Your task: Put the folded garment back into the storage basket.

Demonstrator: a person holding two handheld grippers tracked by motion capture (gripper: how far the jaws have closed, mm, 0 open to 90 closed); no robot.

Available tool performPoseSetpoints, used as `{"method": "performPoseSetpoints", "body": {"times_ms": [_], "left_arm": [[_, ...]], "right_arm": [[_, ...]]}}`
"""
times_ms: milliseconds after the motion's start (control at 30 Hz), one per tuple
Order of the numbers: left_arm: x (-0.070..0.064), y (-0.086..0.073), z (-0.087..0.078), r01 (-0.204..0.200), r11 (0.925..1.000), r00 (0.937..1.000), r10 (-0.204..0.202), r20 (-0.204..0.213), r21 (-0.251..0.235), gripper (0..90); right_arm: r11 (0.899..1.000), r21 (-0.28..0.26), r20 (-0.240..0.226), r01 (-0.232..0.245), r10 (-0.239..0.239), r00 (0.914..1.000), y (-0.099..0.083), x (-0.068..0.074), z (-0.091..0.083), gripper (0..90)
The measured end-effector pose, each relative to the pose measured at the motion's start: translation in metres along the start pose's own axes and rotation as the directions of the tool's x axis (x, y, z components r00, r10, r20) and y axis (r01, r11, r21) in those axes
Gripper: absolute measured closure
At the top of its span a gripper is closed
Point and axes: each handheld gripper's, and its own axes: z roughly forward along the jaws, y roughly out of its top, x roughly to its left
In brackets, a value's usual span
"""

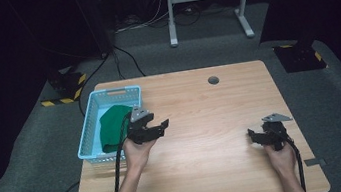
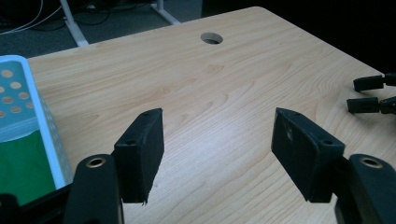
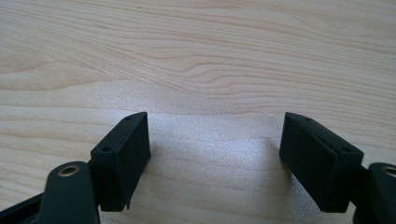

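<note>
High view shows the green cloth (image 1: 112,127) lying in the blue basket (image 1: 90,106) beside the left gripper (image 1: 155,127), both it and the right gripper (image 1: 260,135) wide open and empty; soft, light, likely best pinched at a raised fold.

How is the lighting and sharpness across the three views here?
High view: table brightly lit, surroundings near black, slightly soft. Left gripper view: near fingers a bit blurred, wood sharp. Right gripper view: pale glare patch on the wood between the fingers.
</note>
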Motion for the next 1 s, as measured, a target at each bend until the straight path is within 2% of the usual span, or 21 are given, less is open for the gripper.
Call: {"method": "performPoseSetpoints", "body": {"times_ms": [267, 367, 667, 1000], "left_arm": [[-0.004, -0.003, 0.003, 0.010, 0.9999, 0.9999, -0.010, 0.012, -0.002, 34.5], [-0.006, -0.004, 0.003, -0.003, 1.0000, 1.0000, 0.003, 0.000, -0.003, 34.5], [-0.012, -0.005, 0.005, -0.011, 0.9999, 0.9999, 0.011, 0.014, -0.004, 34.5], [-0.015, -0.010, 0.010, 0.004, 1.0000, 0.9996, -0.004, 0.027, -0.002, 34.5]], "right_arm": [[1.000, 0.000, 0.000, 0.000, 0.000, 1.0000, 0.000, 0.000, 0.000, 24.3], [1.000, 0.000, 0.000, 0.000, 0.000, 1.0000, 0.000, 0.000, 0.000, 24.3], [1.000, 0.000, 0.001, 0.000, 0.000, 1.0000, 0.000, 0.000, 0.000, 24.4], [1.000, 0.000, 0.000, 0.000, 0.000, 1.0000, 0.000, 0.000, 0.000, 24.4]]}}
